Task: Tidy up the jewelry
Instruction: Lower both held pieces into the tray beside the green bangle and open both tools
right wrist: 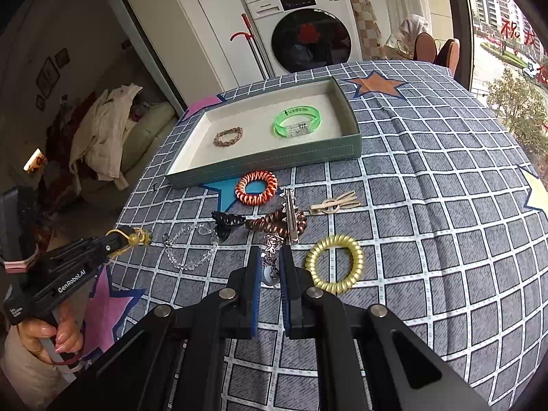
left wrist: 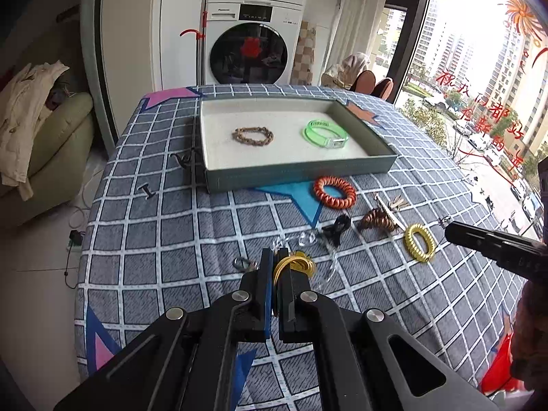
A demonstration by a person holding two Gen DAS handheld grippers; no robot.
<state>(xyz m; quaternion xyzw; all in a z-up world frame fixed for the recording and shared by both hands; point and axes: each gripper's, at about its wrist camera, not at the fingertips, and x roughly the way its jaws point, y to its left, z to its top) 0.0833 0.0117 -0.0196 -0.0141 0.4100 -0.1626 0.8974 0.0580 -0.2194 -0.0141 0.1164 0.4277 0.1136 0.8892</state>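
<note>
My left gripper (left wrist: 278,257) is shut on a gold wire bracelet (left wrist: 298,264), held just above the cloth; it also shows in the right wrist view (right wrist: 137,237). My right gripper (right wrist: 270,257) is shut on a silver filigree ornament (right wrist: 271,257). A green-walled tray (left wrist: 298,174) holds a brown braided bracelet (left wrist: 252,135) and a green translucent bangle (left wrist: 325,133). In front of the tray lie an orange coil ring (left wrist: 335,192), a copper coil (right wrist: 277,223), a yellow coil ring (right wrist: 335,263), a clear bead bracelet (right wrist: 191,246) and a black clip (right wrist: 226,222).
A silver hair clip (right wrist: 291,215) and a beige knot clip (right wrist: 334,204) lie on the checked cloth (right wrist: 428,205). A small silver clasp (left wrist: 241,263) lies left of my left gripper. A washing machine (left wrist: 251,41) stands beyond the table; a sofa (left wrist: 51,157) is at left.
</note>
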